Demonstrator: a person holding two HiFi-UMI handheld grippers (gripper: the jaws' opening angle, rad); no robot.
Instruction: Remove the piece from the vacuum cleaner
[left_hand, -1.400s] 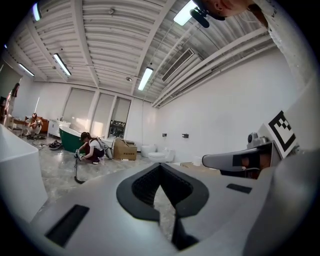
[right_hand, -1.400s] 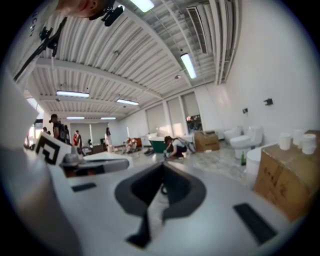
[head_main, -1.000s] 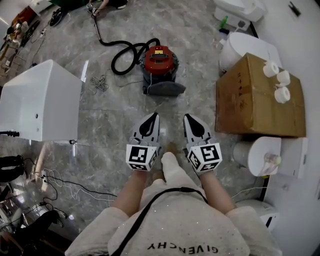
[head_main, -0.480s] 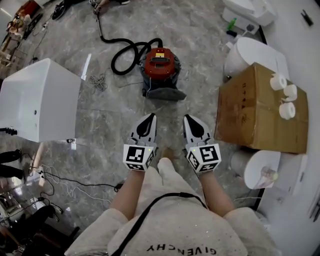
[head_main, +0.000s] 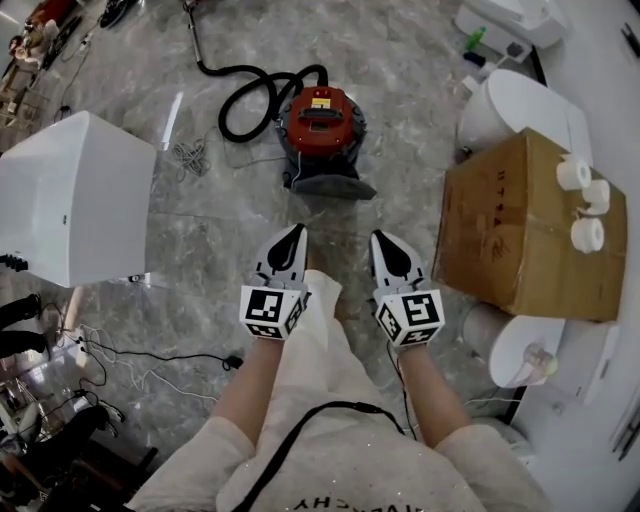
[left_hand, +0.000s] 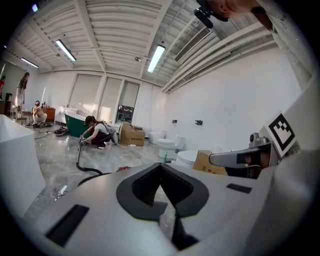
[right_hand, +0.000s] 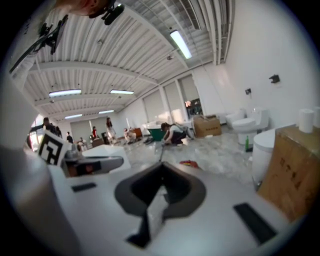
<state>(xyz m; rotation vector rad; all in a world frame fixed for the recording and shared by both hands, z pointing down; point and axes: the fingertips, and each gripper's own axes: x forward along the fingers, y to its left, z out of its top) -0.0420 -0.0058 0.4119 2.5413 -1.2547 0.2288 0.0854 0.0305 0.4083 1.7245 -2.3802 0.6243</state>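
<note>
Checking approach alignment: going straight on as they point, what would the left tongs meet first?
Probably the red vacuum cleaner ahead of the left tongs, though they may pass above it; height unclear.

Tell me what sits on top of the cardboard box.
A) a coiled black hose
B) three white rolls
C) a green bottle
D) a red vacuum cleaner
B: three white rolls sit on the cardboard box, while the red vacuum cleaner stands well apart from it.
</note>
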